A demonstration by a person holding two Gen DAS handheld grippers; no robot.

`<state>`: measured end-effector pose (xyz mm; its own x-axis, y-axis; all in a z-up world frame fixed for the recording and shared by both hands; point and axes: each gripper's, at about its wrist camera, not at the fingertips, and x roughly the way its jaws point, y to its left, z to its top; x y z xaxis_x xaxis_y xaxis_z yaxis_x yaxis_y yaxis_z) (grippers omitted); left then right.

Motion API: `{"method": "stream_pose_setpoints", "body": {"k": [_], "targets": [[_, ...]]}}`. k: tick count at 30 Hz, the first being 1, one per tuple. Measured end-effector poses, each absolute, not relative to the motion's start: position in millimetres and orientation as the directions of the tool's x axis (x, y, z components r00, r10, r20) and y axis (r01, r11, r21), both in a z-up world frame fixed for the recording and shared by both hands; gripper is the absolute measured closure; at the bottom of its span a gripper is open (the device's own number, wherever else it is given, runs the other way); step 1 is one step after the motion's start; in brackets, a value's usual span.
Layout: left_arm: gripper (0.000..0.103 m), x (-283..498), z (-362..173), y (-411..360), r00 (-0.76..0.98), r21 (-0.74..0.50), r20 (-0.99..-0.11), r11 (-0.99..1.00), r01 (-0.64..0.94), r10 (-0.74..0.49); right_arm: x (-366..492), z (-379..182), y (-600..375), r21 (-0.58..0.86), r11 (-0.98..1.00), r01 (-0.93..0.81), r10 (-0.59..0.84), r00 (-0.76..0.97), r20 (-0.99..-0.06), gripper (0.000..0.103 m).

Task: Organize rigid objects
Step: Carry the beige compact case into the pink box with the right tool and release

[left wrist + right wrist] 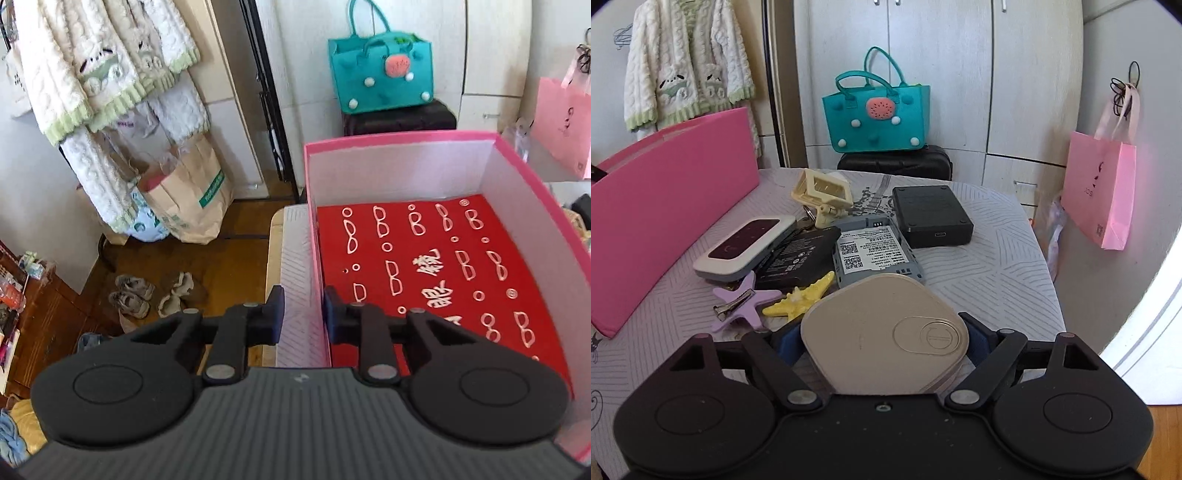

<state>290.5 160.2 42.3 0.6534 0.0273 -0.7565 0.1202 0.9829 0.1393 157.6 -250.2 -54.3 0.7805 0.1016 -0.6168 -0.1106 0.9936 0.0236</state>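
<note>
L gripper (303,314) tilted down, jaws pinching pink box (517,155) wall; R gripper (884,338) jaws clamp beige case (871,332).

The left gripper (303,314) pointed steeply downward, its jaws drawn narrow and straddling a thin upright wall, one finger on either side; whether the pads pressed it could not be told. The right gripper (884,341) tilted down less steeply, its jaws spread wide around a broad flat case.
</note>
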Motion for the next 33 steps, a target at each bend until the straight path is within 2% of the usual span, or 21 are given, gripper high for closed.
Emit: {"method": "stream_pose_setpoints", "body": {"k": [2,5,9,15,20,29,33], "targets": [[0.082,299,39,160,0.63,0.131,-0.776,0.984,0.121,0.026,157,-55,-252,0.037,0.994,-0.102,0.103,0.784,-0.612,0.016],[0.098,298,38,152,0.643,0.159,-0.766,0.973,0.17,0.013,155,-55,-253,0.042,0.994,-0.104,0.108,0.788,-0.606,0.016],[0.096,291,36,142,0.69,0.232,-0.722,0.957,0.175,0.049,150,-50,-255,0.043,0.993,-0.111,0.114,0.797,-0.594,0.016],[0.097,288,38,137,0.721,0.261,-0.69,0.95,0.172,0.059,140,-41,-258,0.028,0.99,-0.135,0.129,0.83,-0.543,0.016],[0.097,281,39,127,0.768,0.35,-0.635,0.919,0.182,0.089,135,-35,-259,0.04,0.988,-0.148,0.147,0.843,-0.517,0.016],[0.098,283,42,123,0.769,0.325,-0.636,0.925,0.196,0.06,131,-23,-255,0.06,0.983,-0.175,0.182,0.849,-0.496,0.016],[0.098,284,42,118,0.763,0.296,-0.646,0.924,0.242,0.007,126,-6,-240,0.019,0.983,-0.184,0.17,0.855,-0.49,0.016]]}}
